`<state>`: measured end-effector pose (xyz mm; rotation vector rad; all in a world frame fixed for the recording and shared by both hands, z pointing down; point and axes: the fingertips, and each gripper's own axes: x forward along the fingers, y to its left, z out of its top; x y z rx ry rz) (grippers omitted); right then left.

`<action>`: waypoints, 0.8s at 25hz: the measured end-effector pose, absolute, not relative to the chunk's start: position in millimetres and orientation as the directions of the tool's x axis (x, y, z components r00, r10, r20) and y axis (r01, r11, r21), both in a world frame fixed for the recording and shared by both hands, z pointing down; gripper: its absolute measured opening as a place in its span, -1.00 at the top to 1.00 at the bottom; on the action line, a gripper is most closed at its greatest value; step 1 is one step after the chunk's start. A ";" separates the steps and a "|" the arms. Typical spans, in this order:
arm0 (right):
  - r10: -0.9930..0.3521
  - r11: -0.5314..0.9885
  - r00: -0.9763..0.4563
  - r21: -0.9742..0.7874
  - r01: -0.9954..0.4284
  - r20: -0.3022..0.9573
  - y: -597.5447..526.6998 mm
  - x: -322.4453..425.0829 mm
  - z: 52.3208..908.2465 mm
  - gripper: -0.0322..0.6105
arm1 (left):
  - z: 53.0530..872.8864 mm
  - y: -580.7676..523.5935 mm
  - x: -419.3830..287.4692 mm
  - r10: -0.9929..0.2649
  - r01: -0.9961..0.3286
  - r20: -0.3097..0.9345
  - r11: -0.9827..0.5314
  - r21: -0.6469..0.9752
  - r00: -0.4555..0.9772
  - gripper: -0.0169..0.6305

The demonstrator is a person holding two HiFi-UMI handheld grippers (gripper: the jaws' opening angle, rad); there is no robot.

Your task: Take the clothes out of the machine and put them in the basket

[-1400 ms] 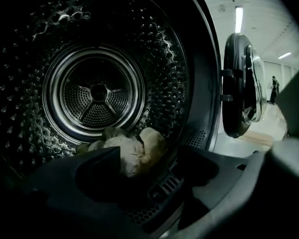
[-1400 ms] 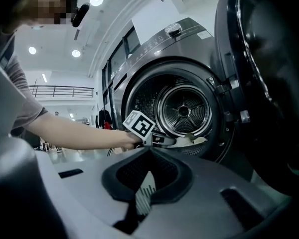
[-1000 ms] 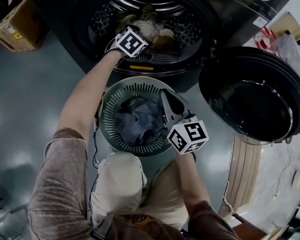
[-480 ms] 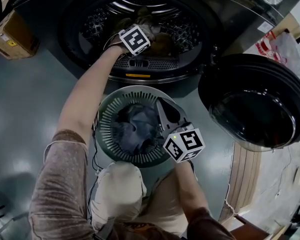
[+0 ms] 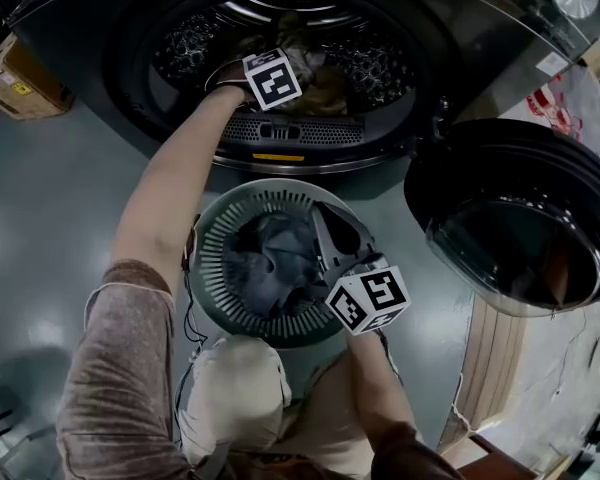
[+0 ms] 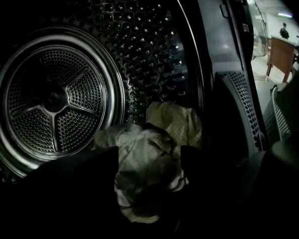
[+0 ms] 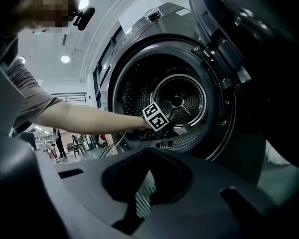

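The machine's drum (image 5: 280, 38) stands open, with pale beige clothes (image 5: 315, 73) heaped in it. My left gripper (image 5: 280, 73) reaches into the drum. In the left gripper view its jaws are opening, and a pale crumpled garment (image 6: 147, 158) lies between the dark fingers with no pad seen pressing on it. A round slotted grey-green basket (image 5: 215, 258) sits on the floor in front of the machine and holds dark blue-grey clothes (image 5: 275, 253). My right gripper (image 5: 325, 218) hovers over the basket's right rim, shut, with nothing in it.
The machine's round door (image 5: 510, 218) hangs open at the right. A cardboard box (image 5: 15, 73) sits on the floor at the far left. Wooden boards (image 5: 490, 358) lean at the lower right. My knee (image 5: 230, 388) is just behind the basket.
My left gripper has rolled and dipped lower toward the clothes in the drum. My right gripper has sunk a little over the basket's rim.
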<state>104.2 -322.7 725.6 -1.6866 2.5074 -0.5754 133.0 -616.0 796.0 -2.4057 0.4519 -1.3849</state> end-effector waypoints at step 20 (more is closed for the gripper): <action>-0.910 0.326 -0.392 -0.348 -0.879 0.136 -324.3 108.2 723.1 0.91 | 840.8 -620.0 135.7 -0.372 0.032 0.860 -0.912 -0.408 0.348 0.01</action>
